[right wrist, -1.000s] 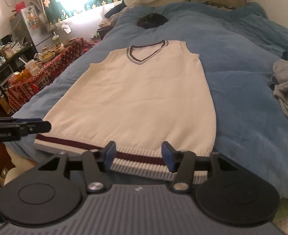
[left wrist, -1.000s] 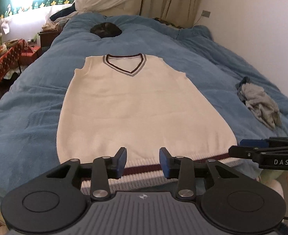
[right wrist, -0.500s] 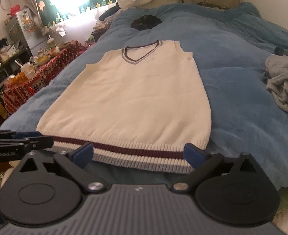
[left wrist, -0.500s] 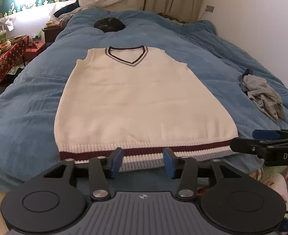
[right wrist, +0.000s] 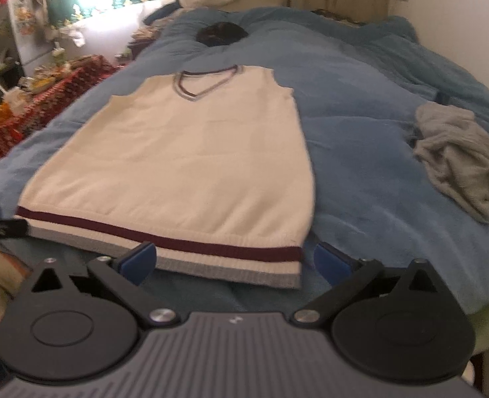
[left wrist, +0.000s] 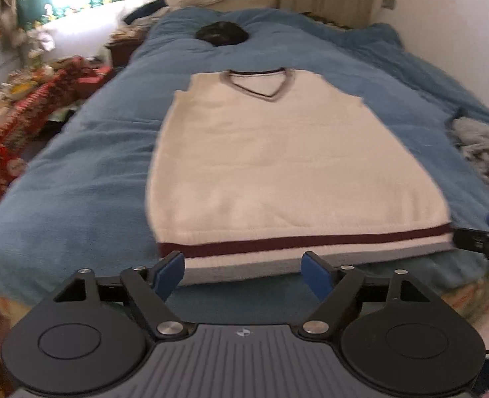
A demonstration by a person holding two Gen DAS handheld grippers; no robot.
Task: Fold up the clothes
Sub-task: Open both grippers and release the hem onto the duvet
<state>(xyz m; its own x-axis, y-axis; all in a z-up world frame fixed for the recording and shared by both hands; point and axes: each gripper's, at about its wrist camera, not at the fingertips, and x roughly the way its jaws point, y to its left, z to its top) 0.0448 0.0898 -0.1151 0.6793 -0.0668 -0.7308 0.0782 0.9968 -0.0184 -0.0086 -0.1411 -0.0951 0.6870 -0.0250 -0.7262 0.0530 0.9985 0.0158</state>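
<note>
The left gripper (left wrist: 242,273) is showing a ribbed grey housing with a small round emblem, two black round-ended side plates each bearing an embossed circle, black linkage arms pinned with silver screws, and blue pads (left wrist: 169,273). The right gripper (right wrist: 234,263) is showing the same build.

No words, numbers or brand names can be read in either view. The only sign is a small round emblem, split into light and dark quarters, on the ribbed grey housing of the left gripper (left wrist: 243,273); a similar pale mark sits on the ribbed grey housing of the right gripper (right wrist: 233,263), too blurred to make out.
</note>
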